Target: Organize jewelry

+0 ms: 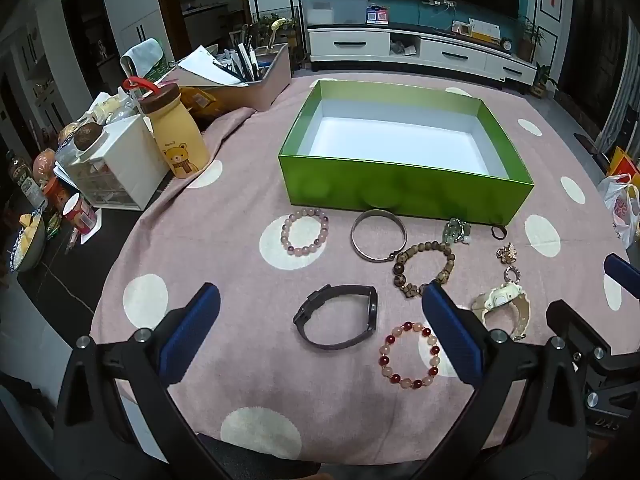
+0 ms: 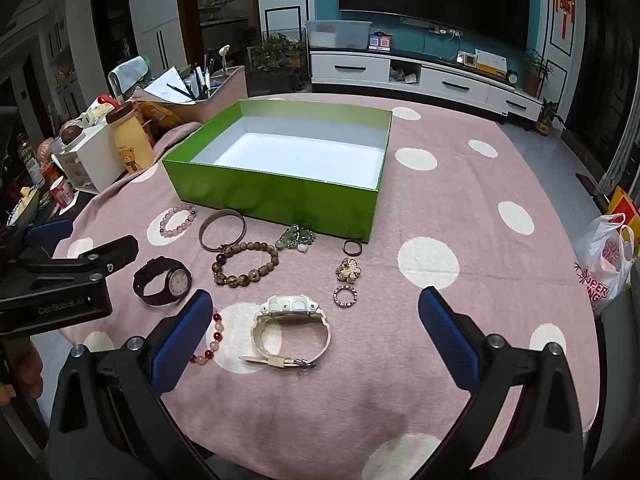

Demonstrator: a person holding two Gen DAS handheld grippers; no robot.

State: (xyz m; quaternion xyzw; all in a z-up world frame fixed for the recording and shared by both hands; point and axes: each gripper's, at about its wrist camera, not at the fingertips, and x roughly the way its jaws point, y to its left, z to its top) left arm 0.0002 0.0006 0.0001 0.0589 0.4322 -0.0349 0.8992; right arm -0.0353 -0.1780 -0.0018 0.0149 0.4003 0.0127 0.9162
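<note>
1. The left gripper [image 1: 320,312] hangs above the near part of the table with its blue-padded jaws spread wide; nothing is between the pads, though the black wristwatch [image 1: 338,320] lies on the cloth below the gap.
2. The right gripper [image 2: 316,320] is spread just as wide and holds nothing; the white wristwatch [image 2: 290,330] lies on its side on the cloth beneath it.
3. A green box [image 1: 404,190] with a white inside sits open towards the far side of the pink, white-dotted tablecloth [image 1: 224,240]; nothing shows inside it.
4. In front of the box, in a rough row, lie a pale pink bead bracelet [image 1: 306,232], a metal bangle [image 1: 378,239], a small green bead piece [image 1: 456,232] and a dark ring [image 1: 499,232].
5. Nearer, a brown wooden bead bracelet [image 1: 424,268] touches the bangle's clasp end; a gold flower ornament [image 2: 348,270] and a small stone-set ring [image 2: 345,295] lie to its right.
6. A red and pink bead bracelet [image 1: 410,354] lies closest, just beside the black wristwatch.
7. A yellow bear bottle [image 1: 178,136] stands among clutter at the left edge.
</note>
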